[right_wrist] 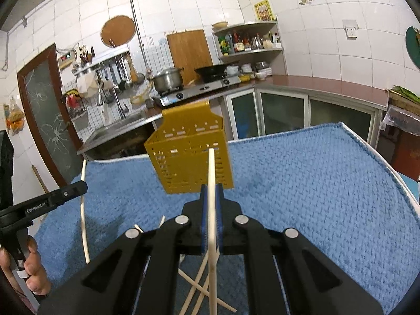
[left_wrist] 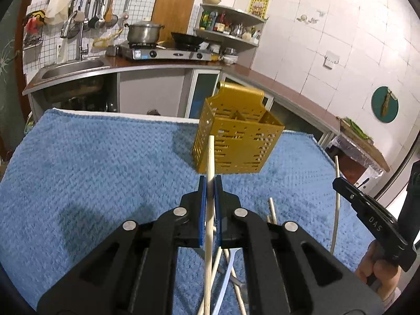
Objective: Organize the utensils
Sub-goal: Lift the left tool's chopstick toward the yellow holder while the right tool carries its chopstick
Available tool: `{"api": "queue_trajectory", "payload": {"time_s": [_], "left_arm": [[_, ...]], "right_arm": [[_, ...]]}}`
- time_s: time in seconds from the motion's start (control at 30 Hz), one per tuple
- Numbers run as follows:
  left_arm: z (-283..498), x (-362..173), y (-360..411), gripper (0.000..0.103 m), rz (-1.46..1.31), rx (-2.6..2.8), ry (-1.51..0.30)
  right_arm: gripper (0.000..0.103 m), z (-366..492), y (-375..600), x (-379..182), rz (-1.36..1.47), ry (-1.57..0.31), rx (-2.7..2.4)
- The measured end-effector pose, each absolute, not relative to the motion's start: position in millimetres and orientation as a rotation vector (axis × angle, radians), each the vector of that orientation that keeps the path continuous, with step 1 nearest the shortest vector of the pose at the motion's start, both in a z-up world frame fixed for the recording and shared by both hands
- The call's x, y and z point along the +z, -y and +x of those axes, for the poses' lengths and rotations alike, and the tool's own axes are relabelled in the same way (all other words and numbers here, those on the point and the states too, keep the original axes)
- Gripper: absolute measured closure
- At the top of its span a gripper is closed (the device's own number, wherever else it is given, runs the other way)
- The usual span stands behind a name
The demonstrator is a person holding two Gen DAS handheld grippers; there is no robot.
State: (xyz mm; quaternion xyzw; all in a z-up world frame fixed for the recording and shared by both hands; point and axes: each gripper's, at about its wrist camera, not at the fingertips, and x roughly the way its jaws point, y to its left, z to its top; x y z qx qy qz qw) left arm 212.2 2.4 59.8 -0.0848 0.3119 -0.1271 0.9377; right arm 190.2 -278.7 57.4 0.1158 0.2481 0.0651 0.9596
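Above the blue towel, both tongs (clamped tight) hold chopsticks pointing toward the holder.

We lose the lower ends of both held chopsticks at six o'clock, behind the gripper bodies. Bottle labels on the corner shelf, at twelve o'clock, are too small to read.

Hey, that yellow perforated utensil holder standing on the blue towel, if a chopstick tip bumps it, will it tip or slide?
The utensil holder looks like thin perforated plastic, so probably light and easily nudged. It stands tall on the soft blue towel, with a high back, so a knock near the rim might tip it. The towel's rough weave probably resists sliding, favouring a tip.
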Motion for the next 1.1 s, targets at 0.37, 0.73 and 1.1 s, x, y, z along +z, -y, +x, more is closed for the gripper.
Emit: {"api": "queue_trajectory", "payload": {"time_s": [0.37, 0.73, 1.1], "left_arm": [[222, 93, 9, 0.099, -0.149, -0.280, -0.568], [280, 152, 34, 0.099, -0.140, -0.307, -0.426], [366, 175, 64, 0.099, -0.105, -0.289, -0.246]], "right_arm": [[0.097, 205, 284, 84, 0.238, -0.416, 0.146], [0.097, 269, 281, 149, 0.204, -0.194, 0.163], [0.097, 354, 268, 177, 0.190, 0.019, 0.172]]}}
